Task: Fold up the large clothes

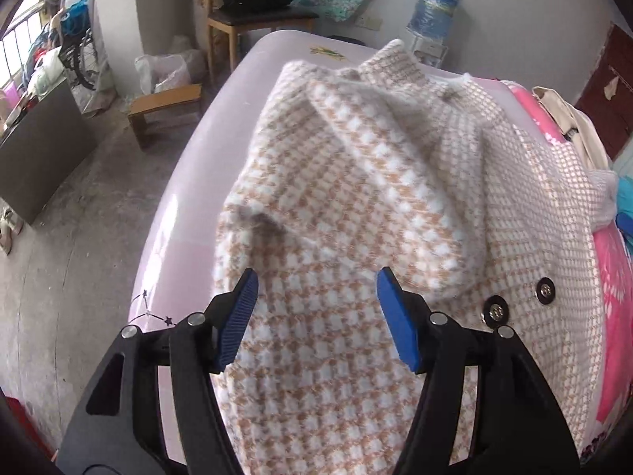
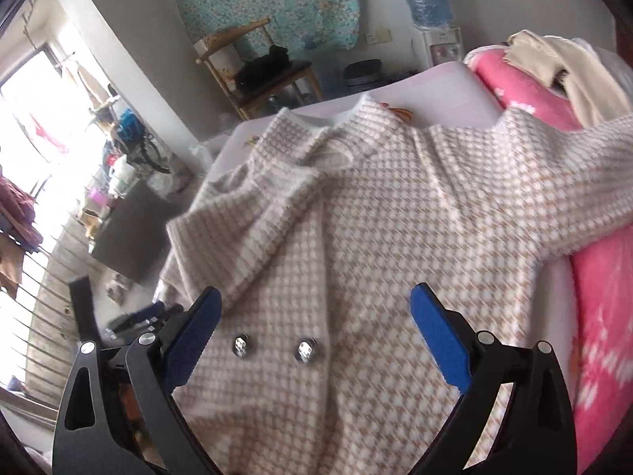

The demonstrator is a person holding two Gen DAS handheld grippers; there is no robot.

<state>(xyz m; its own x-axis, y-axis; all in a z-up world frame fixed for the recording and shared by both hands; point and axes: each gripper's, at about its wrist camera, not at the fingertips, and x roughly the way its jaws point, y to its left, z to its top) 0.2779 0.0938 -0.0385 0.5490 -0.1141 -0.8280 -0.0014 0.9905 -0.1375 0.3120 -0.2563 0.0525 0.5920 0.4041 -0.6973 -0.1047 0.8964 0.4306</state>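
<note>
In the left wrist view we find the left hand-held gripper [image 1: 316, 289] released, its blue pads [image 1: 237, 316] apart with nothing pinched between them, poised above the houndstooth coat [image 1: 356, 182]. The coat lies spread on the pale pink surface [image 1: 237, 91], its left portion already laid inward over the body so that a thick fold runs down the middle. Two metal snap buttons [image 1: 518, 301] show on the front panel beside the right-hand pad. A pink floral blanket [image 1: 617, 277] borders the surface on the right.

In the right wrist view the right hand-held gripper [image 2: 316, 308] likewise stands wide and empty over the lower front of the coat, the two buttons directly between its fingers. The right sleeve [image 2: 554, 174] stretches outward onto the pink blanket, not yet folded. The collar [image 2: 368, 111] points toward the far edge of the surface. Motion blur softens the cloth, so we cannot tell whether either pad grazes the fabric.

Our judgement: the step in hand is bringing the right side across. To do it well, we would take the sleeve near its cuff and the hem on the same side, lift both together, and lay them to match the left fold, keeping the button edge straight.
</note>
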